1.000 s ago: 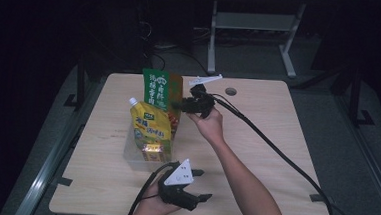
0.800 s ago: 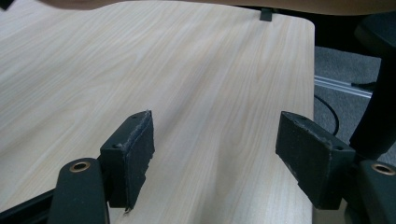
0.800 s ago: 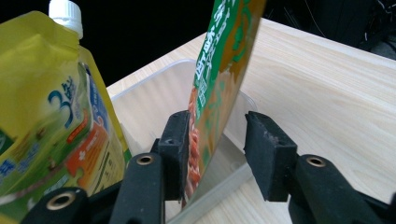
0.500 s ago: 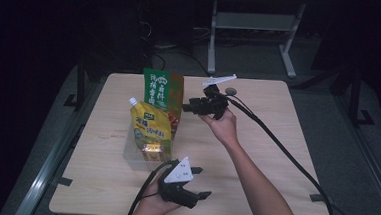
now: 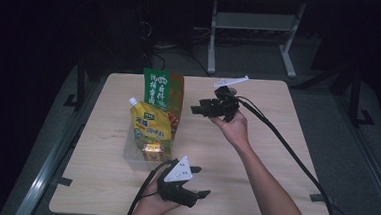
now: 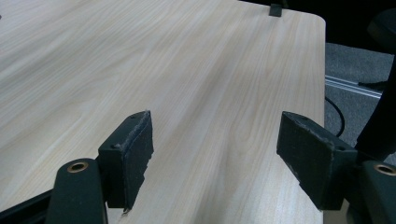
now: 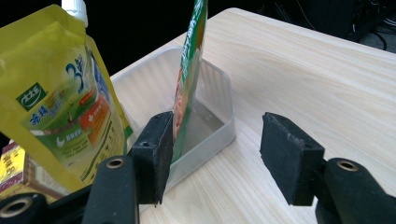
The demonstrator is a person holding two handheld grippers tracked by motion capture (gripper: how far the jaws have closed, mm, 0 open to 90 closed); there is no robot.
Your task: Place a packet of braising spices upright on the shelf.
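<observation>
So I'm lining up the right gripper (image 7: pixel 212 158) (jaws wide, empty) beside the green pouch (image 7: pixel 189 70); I'm keeping the approach square, left gripper (image 6: pixel 215 158) idling wide.

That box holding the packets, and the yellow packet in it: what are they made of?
The box looks like frosted translucent plastic: the table's grain shows dimly through its walls. The yellow packet looks like glossy flexible plastic film, creased, with a white screw cap.
</observation>
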